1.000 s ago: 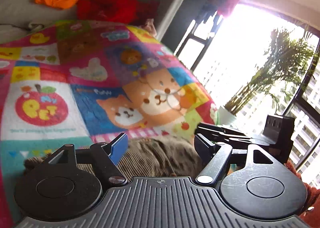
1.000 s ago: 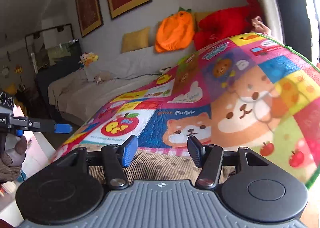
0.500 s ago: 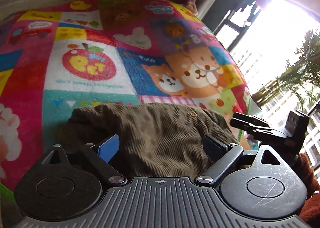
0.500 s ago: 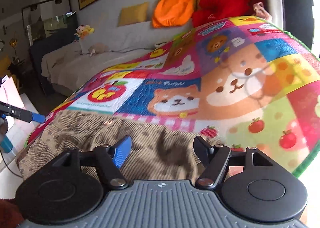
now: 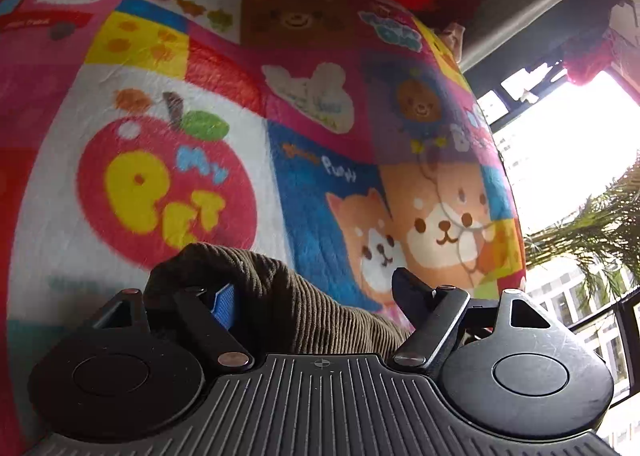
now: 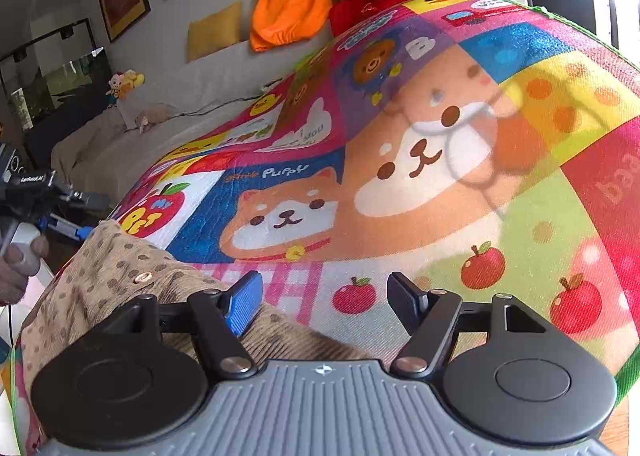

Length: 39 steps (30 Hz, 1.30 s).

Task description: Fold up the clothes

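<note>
Over the mat [image 6: 520,104], left gripper [image 5: 316,296]: tilting downward, jaws just narrowing, still apart, brown corduroy garment [image 5: 288,308] between them.
Right gripper [image 6: 324,300]: angling down, fingers apart, gripping nothing.

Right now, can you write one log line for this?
step: reaching for brown corduroy garment | left tool: open over it | right tool: open at its edge | surface: cartoon blanket

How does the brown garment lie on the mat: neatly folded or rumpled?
Rumpled. The garment lies bunched in uneven creases on the mat, with no straight fold.
</note>
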Available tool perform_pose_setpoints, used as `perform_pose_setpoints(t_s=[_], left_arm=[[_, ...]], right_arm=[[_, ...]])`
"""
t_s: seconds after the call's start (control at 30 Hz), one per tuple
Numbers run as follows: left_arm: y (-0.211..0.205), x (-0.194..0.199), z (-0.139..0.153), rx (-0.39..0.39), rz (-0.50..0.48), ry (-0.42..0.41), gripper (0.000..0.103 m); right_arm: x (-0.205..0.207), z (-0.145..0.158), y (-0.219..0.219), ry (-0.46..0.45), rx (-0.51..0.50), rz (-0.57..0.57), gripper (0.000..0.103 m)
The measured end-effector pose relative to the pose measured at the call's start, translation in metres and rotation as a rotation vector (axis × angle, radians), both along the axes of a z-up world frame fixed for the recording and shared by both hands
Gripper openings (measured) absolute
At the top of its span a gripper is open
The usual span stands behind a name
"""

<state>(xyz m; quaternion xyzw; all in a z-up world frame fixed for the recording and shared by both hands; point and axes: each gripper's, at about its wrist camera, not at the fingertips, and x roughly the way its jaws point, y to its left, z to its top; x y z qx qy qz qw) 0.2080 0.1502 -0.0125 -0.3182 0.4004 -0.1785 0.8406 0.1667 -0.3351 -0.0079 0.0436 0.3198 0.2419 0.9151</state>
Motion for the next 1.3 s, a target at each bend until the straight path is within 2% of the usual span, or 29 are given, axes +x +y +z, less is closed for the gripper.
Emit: perform_pose_setpoints(t_s=[0.2, 0.3, 0.37, 0.4, 0.53, 0.6, 0.67, 0.77, 0.87, 0.97, 1.0, 1.1, 1.13, 1.17, 1.3], left_arm=[[-0.055, 0.115, -0.005, 0.028, -0.068, 0.036, 0.082], [-0.086, 0.157, 0.001, 0.053, -0.092, 0.007, 0.082], [-0.098, 0.168, 0.009, 0.052, -0.108, -0.013, 0.083], [-0.096, 0.162, 0.015, 0.07, -0.119, -0.029, 0.083], [-0.09, 0.136, 0.037, 0.148, -0.161, -0.095, 0.095], [-0.076, 0.107, 0.046, 0.239, -0.155, -0.129, 0.096], [-0.056, 0.077, 0.051, 0.291, -0.125, -0.133, 0.096], [-0.032, 0.029, 0.054, 0.277, -0.083, -0.133, 0.097], [-0.026, -0.015, 0.059, 0.287, -0.081, -0.176, 0.098], [-0.033, -0.046, 0.068, 0.341, -0.079, -0.248, 0.098], [-0.036, -0.054, 0.07, 0.335, -0.082, -0.262, 0.098], [-0.052, -0.078, 0.066, 0.258, -0.151, -0.278, 0.099], [-0.059, -0.088, 0.062, 0.251, -0.177, -0.28, 0.099], [-0.069, -0.1, 0.057, 0.255, -0.204, -0.283, 0.099], [-0.098, -0.138, 0.031, 0.305, -0.264, -0.297, 0.099]], right_arm=[[0.009, -0.003, -0.008, 0.019, -0.015, -0.031, 0.07], [0.007, -0.003, -0.011, 0.026, -0.025, -0.033, 0.07], [0.005, -0.005, -0.011, 0.041, -0.037, -0.035, 0.071], [0.002, -0.007, -0.011, 0.047, -0.043, -0.033, 0.071], [-0.012, -0.014, -0.006, 0.062, -0.061, 0.003, 0.072], [-0.019, -0.017, 0.001, 0.05, -0.082, 0.017, 0.072], [-0.026, -0.019, 0.008, 0.03, -0.11, 0.022, 0.072], [-0.041, -0.021, 0.021, 0.024, -0.11, 0.02, 0.072], [-0.062, -0.022, 0.037, 0.01, -0.115, 0.043, 0.072], [-0.085, -0.02, 0.054, 0.022, -0.09, 0.12, 0.072], [-0.093, -0.019, 0.059, 0.026, -0.083, 0.157, 0.072], [-0.11, -0.01, 0.061, -0.043, -0.136, 0.175, 0.073], [-0.114, -0.005, 0.058, -0.066, -0.148, 0.164, 0.078], [-0.118, -0.001, 0.054, -0.087, -0.157, 0.153, 0.085], [-0.122, 0.021, 0.036, -0.138, -0.1, 0.07, 0.09]])
